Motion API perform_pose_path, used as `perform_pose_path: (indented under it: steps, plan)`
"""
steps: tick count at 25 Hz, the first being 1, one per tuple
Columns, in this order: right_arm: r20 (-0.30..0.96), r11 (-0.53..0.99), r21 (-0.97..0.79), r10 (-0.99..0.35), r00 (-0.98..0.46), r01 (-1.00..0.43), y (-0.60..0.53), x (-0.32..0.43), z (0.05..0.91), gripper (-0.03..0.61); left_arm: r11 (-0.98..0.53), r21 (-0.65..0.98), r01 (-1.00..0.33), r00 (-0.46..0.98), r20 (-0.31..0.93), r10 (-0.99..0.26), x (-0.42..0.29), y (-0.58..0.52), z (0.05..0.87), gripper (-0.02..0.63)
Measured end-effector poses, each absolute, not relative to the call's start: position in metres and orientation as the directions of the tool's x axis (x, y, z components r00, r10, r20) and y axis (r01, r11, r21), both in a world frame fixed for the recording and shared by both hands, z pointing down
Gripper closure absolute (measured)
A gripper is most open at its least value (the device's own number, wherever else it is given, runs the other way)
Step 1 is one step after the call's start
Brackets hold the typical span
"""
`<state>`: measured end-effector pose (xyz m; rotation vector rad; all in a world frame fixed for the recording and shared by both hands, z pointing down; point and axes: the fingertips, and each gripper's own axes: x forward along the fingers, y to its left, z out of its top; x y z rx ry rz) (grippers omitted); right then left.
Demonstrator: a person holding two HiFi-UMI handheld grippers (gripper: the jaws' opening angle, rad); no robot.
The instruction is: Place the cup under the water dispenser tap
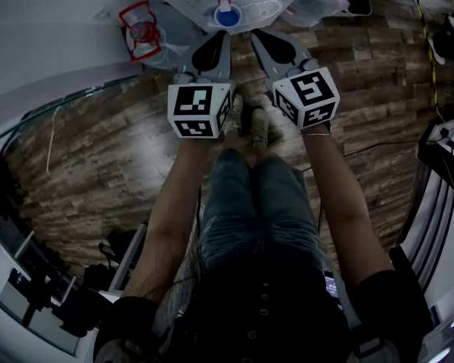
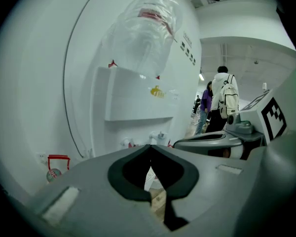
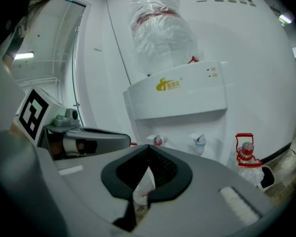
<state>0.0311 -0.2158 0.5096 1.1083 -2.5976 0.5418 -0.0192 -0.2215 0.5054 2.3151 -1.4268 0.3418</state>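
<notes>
- The left tongs (image 2: 149, 146) are closed, tip against tip, with nothing gripped. They point at the front of the water dispenser (image 2: 138, 100).
- The right tongs (image 3: 149, 146) are closed and empty too, held just beside the left pair and aimed the same way.
- I cannot pick out the cup for certain in any view. A white sliver shows through the slot below each pair's tips, above the wooden floor (image 1: 106, 150). It could be the cup or the dispenser's lower front.
- My judgement is that the cup has to be found and picked up first, and one pair must open wide before reaching for it.
- Grip the cup on its side wall, lightly enough not to crush it, and carry it upright.
- There are two taps in the recess. The red-capped tap (image 3: 158, 140) is on the left and the pale tap (image 3: 200, 140) on the right. Choose one and centre the cup directly below its spout.
- Bring the cup in low so its rim passes under the spout without knocking it.
- Set it flat before letting go, then draw the tongs straight back.
- Keep the idle pair away from the red-framed bottle (image 3: 244, 152) to the right of the dispenser.
</notes>
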Motion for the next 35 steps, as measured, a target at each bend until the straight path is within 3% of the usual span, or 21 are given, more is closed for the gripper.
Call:
perform_pose_path:
  steps: [13, 35]
  plan:
    - [0.343, 0.636, -0.191, -0.67, -0.658, -0.747, -0.208, 0.04, 0.427, 0.583, -0.489, 0.21, -0.847, 0.532, 0.33, -0.78, -0.004, -0.209, 0.419, 0.612]
    - [0.244, 0.645, -0.093, -0.724, -0.645, -0.759, -0.211, 0.028, 0.292, 0.583, -0.499, 0.166, -0.851, 0.524, 0.196, -0.829, -0.026, -0.215, 0.287, 0.613]
